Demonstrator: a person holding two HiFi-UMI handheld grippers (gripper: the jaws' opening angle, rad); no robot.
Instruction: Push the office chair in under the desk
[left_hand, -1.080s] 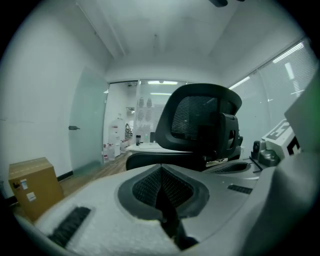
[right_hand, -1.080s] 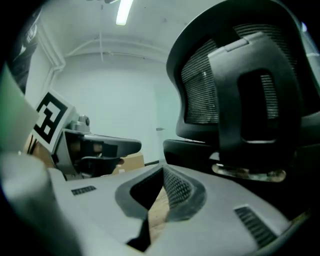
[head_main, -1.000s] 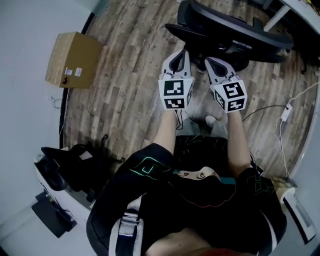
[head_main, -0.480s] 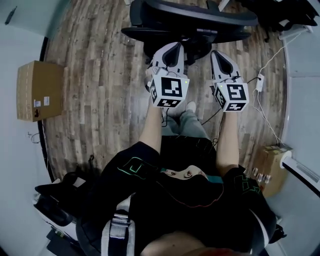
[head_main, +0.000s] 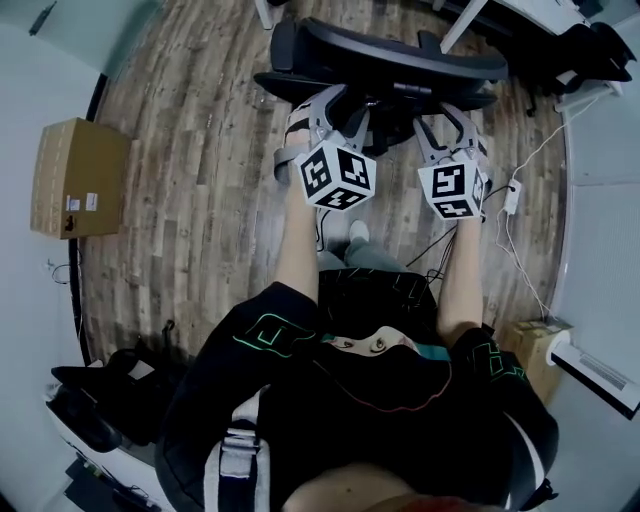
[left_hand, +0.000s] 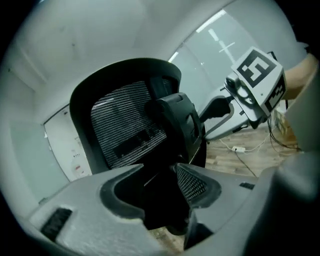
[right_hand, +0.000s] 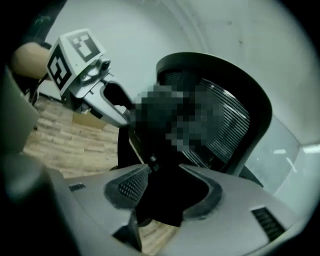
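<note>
Mesh office chair (left_hand: 125, 125), black, ribbed, curved

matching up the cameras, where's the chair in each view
Head view: chair at top centre, seen from above.
Left gripper view: chair fills the centre, its mesh back towards the camera.
Right gripper view: chair centre to right, partly under a blurred patch.
Shared landmark: the wood floor, right of the chair in the left gripper view, left of it in the right gripper view.
</note>
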